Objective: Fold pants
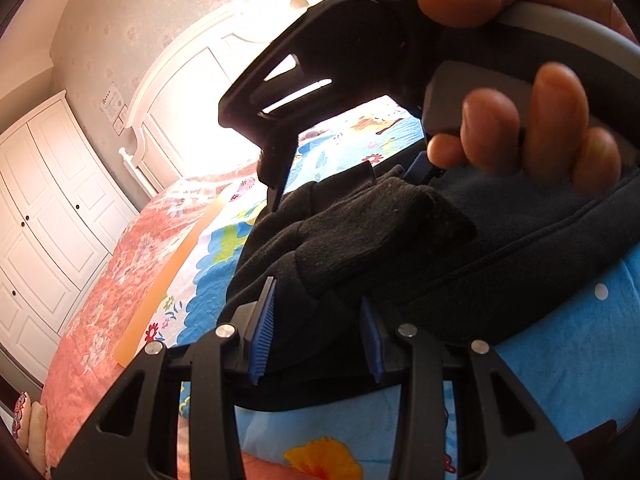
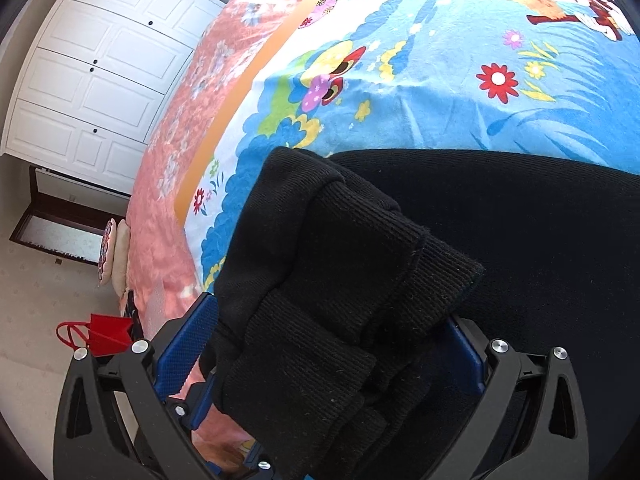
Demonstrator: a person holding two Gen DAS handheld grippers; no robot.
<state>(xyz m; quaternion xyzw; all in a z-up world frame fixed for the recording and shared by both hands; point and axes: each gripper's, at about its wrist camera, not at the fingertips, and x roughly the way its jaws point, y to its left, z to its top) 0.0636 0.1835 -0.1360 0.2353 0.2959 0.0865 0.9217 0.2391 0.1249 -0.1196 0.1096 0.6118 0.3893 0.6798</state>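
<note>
Black pants [image 2: 520, 240] lie folded on the bed, their ribbed cuffs [image 2: 340, 280] stacked on top. My right gripper [image 2: 326, 348] stands wide open around those cuffs. Its blue pads [image 2: 184, 344] are spread to either side and do not press on the cloth. In the left wrist view a hand [image 1: 540, 120] holds that right gripper [image 1: 348, 188] over the far side of the pants [image 1: 500, 248]. My left gripper [image 1: 316, 336] is at the near edge, its blue pads [image 1: 262, 332] shut on a thick fold of the black fabric.
The pants rest on a blue cartoon quilt [image 2: 440, 60] over a pink floral bedspread [image 2: 180, 120]. A white wardrobe [image 2: 100, 60] stands beyond the bed's left edge, with a red bag [image 2: 104, 332] on the floor. A white headboard [image 1: 192, 80] is at the far end.
</note>
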